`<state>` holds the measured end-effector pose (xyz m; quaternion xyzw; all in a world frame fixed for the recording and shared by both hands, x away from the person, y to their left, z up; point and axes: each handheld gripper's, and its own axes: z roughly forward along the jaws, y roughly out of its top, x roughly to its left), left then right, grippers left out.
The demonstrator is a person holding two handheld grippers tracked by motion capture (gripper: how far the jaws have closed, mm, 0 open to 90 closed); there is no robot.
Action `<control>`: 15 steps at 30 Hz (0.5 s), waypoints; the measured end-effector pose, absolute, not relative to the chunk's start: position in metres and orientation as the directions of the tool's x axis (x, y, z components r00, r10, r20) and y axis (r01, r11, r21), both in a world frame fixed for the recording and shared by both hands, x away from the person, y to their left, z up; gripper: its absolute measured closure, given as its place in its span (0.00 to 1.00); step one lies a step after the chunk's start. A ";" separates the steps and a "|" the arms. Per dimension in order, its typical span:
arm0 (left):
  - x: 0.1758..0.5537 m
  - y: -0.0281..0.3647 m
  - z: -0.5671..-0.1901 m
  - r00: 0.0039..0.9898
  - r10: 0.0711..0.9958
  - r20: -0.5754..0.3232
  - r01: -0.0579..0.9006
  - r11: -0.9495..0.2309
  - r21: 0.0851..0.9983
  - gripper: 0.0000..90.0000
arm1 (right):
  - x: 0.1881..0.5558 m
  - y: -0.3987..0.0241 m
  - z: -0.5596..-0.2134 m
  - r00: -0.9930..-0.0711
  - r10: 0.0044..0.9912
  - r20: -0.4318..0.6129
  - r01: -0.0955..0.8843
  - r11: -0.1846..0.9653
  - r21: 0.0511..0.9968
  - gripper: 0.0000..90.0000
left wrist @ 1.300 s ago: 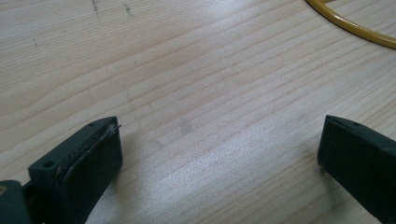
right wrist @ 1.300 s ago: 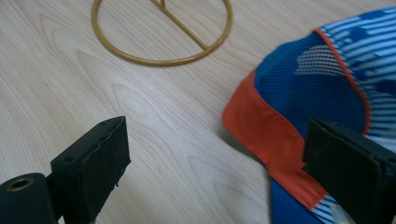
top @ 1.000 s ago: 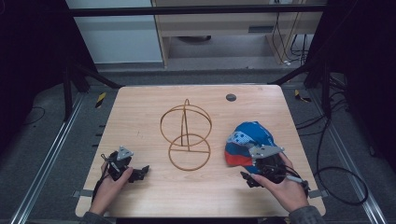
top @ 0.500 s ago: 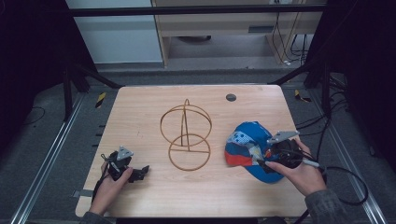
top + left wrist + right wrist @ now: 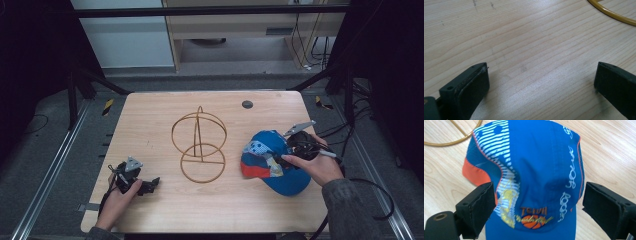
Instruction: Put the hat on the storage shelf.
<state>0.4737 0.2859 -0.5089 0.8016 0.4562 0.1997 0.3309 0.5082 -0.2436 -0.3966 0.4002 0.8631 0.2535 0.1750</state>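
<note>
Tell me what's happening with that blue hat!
A person holds tongs in each hand at a wooden table. The right tongs are open over a blue cap lying on the table, not yet gripping it. The left tongs rest open near the edge. A gold wire stand waits in the middle.

The blue fabric baseball cap with white stripes and an orange edge (image 5: 534,170) carries the only lettering. At the six o'clock end of its crown, in the right gripper view, an orange word reads roughly "TEtUN" above a yellow script line across an orange basketball emblem; that script is too blurred to read. A white line of lettering runs along its three o'clock side, illegible.
</note>
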 end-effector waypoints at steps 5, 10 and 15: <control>0.474 0.286 -0.509 0.504 0.863 0.018 0.599 -0.365 0.713 0.00 | 0.520 -0.242 -0.401 -0.625 0.776 -0.089 0.605 0.553 0.572 0.14; 0.474 0.286 -0.509 0.504 0.863 0.018 0.599 -0.365 0.712 0.00 | 0.525 -0.242 -0.405 -0.637 0.765 -0.091 0.602 0.568 0.561 0.20; 0.474 0.286 -0.509 0.504 0.863 0.019 0.599 -0.365 0.713 0.00 | 0.526 -0.241 -0.407 -0.646 0.759 -0.082 0.603 0.573 0.555 0.32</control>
